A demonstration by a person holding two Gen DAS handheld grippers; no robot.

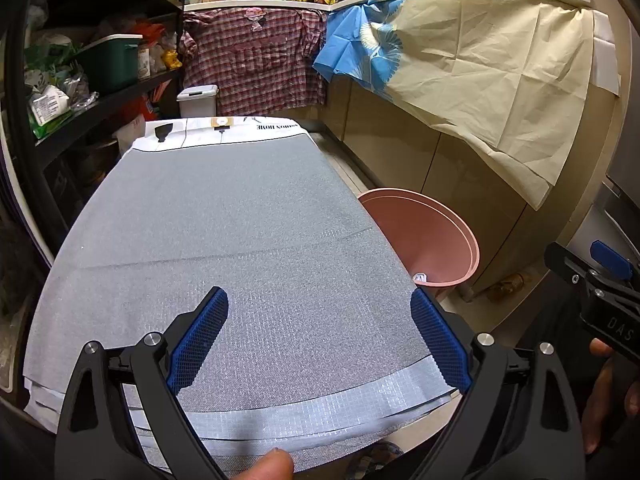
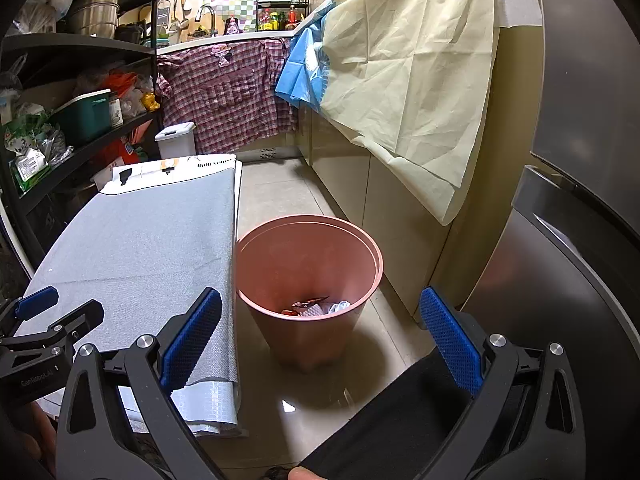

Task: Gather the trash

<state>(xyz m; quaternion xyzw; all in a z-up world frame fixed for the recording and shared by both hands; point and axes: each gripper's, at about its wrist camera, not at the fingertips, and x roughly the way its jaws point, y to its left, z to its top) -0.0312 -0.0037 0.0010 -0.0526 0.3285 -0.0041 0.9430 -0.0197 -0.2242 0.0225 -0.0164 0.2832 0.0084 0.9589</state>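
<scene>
The counter [image 1: 224, 216] in front of me, under its grey mat, looks bare from edge to edge, so I judge the collecting is about finished. Off its right edge, on the floor, stands the pink bin [image 2: 308, 280], close beside the counter, and the trash [image 2: 316, 307] lies at its bottom: crumpled wrappers, red and white, too small to tell apart. My left hand-held gripper [image 1: 320, 332] hangs over the near edge of the counter with its blue pads spread wide and nothing between them. My right hand-held gripper [image 2: 320, 336] sits above the floor facing the bin, just as wide and just as empty. What could go wrong, I think: the bin is light and narrow-footed, so a careless swing of my right side past its rim could tip it and spill everything back out.
</scene>
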